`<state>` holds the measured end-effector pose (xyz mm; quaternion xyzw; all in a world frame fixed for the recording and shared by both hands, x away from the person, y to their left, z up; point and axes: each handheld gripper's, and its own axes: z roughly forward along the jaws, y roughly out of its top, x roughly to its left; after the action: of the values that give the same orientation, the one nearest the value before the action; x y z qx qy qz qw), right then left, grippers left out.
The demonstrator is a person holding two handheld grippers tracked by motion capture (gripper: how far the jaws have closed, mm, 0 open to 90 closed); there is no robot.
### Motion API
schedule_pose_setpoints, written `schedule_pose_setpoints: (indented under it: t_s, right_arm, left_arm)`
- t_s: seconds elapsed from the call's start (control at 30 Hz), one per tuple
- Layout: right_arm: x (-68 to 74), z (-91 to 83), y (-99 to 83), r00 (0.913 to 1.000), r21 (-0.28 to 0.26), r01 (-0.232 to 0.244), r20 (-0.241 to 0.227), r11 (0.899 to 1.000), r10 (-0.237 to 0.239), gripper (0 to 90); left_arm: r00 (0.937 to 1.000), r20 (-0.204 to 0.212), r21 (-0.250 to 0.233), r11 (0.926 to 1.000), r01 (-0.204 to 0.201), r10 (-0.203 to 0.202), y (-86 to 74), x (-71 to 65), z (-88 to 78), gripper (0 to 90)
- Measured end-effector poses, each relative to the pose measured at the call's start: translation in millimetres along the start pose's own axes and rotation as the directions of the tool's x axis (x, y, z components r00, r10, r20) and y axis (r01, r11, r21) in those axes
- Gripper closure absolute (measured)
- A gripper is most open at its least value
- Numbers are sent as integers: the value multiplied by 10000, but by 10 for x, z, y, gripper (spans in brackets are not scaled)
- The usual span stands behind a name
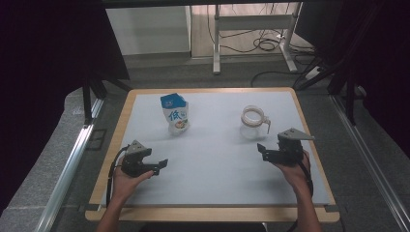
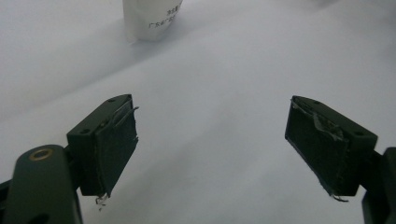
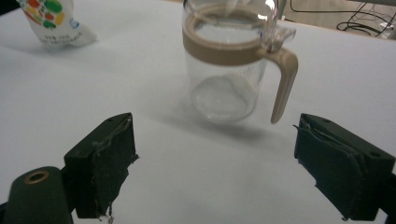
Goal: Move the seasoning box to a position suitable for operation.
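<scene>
Right gripper view shows the released right gripper (image 3: 215,168) facing a seemingly empty jug (image 3: 229,65); left gripper (image 2: 210,154) likewise gapes.

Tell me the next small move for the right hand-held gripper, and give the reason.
Probably ease the right hand-held gripper forward toward the glass jug and line its jaws up with the beige handle. The jaws stand wide open with nothing between them, the jug stands upright just ahead of them, and its handle sits nearer the right jaw. The milk pouch stands nearer the left one.
</scene>
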<state>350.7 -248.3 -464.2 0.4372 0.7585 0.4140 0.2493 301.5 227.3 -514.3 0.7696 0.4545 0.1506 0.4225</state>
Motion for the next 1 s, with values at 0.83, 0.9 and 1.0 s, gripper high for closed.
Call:
schedule_pose_setpoints:
  t_s: [0.83,0.9,1.0]
  right_arm:
    - [-222,466,740,9989,84,155,-448,9998,-151,45]
    - [-248,528,783,9983,102,11,-576,9999,-5,42]
    - [-262,630,830,9983,200,48,-586,9998,-36,43]
  left_arm:
    - [9996,226,295,9994,-166,160,-24,-62,53,168]
    - [9996,238,290,9994,-162,155,-24,-62,54,168]
    - [9996,247,297,9995,-131,124,-29,-61,60,168]
